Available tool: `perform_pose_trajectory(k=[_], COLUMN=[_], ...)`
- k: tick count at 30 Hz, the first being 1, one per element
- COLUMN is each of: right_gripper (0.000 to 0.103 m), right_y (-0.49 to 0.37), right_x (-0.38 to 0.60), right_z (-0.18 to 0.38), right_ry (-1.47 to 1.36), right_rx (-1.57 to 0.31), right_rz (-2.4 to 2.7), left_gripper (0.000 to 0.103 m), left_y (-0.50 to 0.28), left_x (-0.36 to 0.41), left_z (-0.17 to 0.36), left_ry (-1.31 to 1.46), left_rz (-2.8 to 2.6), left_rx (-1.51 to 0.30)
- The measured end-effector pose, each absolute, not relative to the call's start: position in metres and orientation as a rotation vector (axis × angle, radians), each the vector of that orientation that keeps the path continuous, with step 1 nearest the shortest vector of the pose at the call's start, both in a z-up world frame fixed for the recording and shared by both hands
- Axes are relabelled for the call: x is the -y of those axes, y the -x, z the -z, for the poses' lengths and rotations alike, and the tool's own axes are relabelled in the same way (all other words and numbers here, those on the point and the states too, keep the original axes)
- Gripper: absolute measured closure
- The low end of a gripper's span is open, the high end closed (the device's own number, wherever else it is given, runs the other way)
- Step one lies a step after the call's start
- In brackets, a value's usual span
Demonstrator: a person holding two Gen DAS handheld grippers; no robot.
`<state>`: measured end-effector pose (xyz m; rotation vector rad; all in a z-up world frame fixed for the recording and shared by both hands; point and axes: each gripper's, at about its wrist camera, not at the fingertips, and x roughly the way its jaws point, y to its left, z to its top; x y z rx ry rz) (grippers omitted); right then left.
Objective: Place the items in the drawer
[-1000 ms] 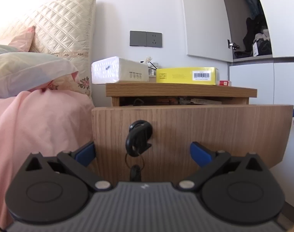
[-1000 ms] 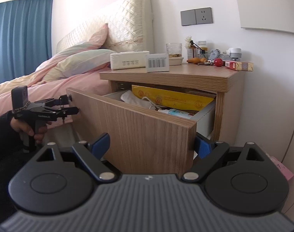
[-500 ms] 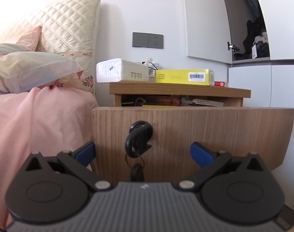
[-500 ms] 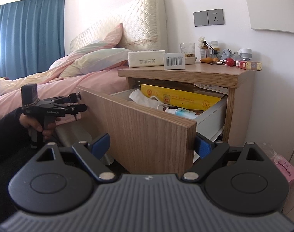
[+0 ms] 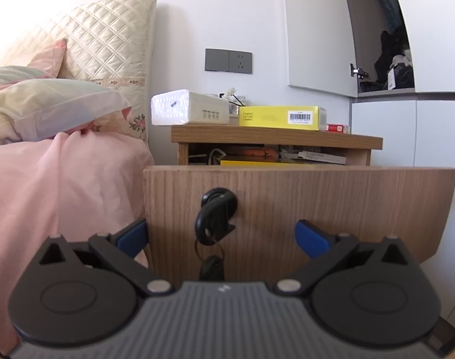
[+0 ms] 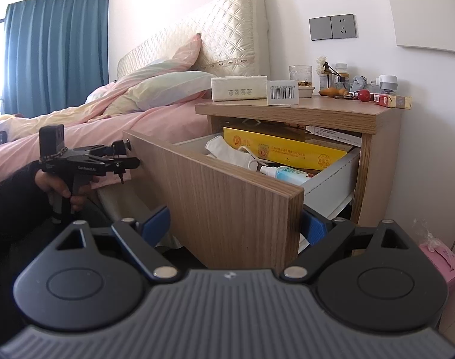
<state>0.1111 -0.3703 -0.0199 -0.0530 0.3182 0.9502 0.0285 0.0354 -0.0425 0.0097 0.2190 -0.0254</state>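
Note:
The wooden nightstand drawer (image 5: 317, 203) stands pulled open, with a black key (image 5: 217, 218) hanging in its front lock. My left gripper (image 5: 221, 236) is open, its blue fingertips (image 5: 131, 234) either side of the key, just short of the drawer front; it also shows in the right wrist view (image 6: 128, 158). My right gripper (image 6: 236, 227) is open and empty at the drawer's right front corner (image 6: 290, 209). Inside the drawer (image 6: 332, 176) lie a yellow box (image 6: 284, 149), a white mask (image 6: 230, 152) and a small blue bottle (image 6: 287, 173). On the nightstand top (image 6: 317, 110) sit a tissue pack (image 6: 239, 88) and a yellow box (image 5: 279, 118).
A bed with pink bedding (image 5: 48, 185) and pillows lies to the left of the nightstand. Small bottles, a glass (image 6: 300, 73), a red ball (image 6: 365, 94) and a cigarette pack (image 6: 392, 100) crowd the back of the top. A pink tissue pack (image 6: 442, 260) lies on the floor to the right.
Both grippers have drawn back and the drawer has come further out. More of the drawer's contents show in the right wrist view.

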Motion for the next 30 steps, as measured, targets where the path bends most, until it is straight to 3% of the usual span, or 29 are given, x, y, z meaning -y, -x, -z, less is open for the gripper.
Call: perform_pose_trajectory(k=[30], right_gripper=[0.013], right_y=[-0.107], right_x=[0.323], right_z=[-0.036], right_ry=[-0.090], right_rx=[-0.175], right_rz=[-0.696], left_gripper=[0.000], left_y=[-0.006], left_x=[0.006], left_z=[-0.023], left_ry=[-0.054], left_rz=[-0.046], left_rx=[-0.172])
